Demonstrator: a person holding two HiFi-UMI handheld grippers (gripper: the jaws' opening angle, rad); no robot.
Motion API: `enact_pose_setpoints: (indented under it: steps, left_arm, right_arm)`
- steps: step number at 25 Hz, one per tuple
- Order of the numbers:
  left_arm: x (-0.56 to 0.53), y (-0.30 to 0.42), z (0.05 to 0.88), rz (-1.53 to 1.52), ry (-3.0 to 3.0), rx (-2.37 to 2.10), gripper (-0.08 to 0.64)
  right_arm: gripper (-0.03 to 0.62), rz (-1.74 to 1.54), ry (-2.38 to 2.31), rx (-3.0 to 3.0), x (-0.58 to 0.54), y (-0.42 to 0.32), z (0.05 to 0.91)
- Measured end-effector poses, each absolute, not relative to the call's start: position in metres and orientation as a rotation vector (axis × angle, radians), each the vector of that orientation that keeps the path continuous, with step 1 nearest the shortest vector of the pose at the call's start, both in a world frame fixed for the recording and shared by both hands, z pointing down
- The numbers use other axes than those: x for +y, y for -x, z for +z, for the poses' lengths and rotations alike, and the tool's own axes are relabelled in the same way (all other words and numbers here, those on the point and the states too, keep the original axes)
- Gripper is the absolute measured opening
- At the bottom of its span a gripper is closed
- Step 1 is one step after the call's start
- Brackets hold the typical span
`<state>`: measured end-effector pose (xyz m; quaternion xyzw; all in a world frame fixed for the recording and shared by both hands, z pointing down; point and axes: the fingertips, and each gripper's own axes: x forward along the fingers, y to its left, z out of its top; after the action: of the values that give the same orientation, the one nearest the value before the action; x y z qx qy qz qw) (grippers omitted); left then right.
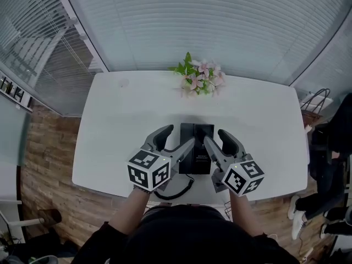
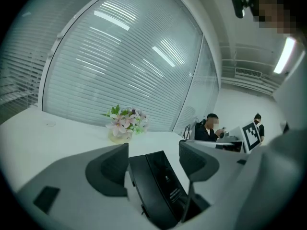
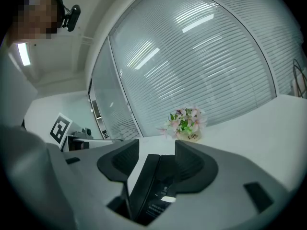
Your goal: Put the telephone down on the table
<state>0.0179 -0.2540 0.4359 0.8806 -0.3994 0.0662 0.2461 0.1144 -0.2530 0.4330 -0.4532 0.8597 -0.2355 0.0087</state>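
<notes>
There is one flat black telephone (image 1: 196,135) on one white rounded table (image 1: 110,131), with one pink-and-green flower bunch (image 1: 199,78) at the far edge. Two grey plastic grippers are at the near side: the left gripper (image 1: 175,141) and the right gripper (image 1: 220,141).

The black slab-shaped plastic telephone (image 1: 196,147) fills the gap between the left gripper (image 1: 176,138) and right gripper (image 1: 216,137). Ahead of the jaws, open white table top (image 1: 126,120) runs to a pink-and-green flower bunch (image 1: 201,78); outward of each pair it lies open; behind them curls a black coiled cord (image 1: 184,188)

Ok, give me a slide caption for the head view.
Open-jawed, the left gripper and right gripper flank a black telephone at a white table, flowers behind.
</notes>
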Motion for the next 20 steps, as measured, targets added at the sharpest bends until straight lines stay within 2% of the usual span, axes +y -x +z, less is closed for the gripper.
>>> enact_pose_setpoints:
  steps: [20]
  left_arm:
    - [-0.257, -0.011, 0.371, 0.036, -2.563, -1.259, 0.331]
  right_arm:
    - [0.218, -0.409, 1.429, 2.696, -0.251, -0.112, 0.366]
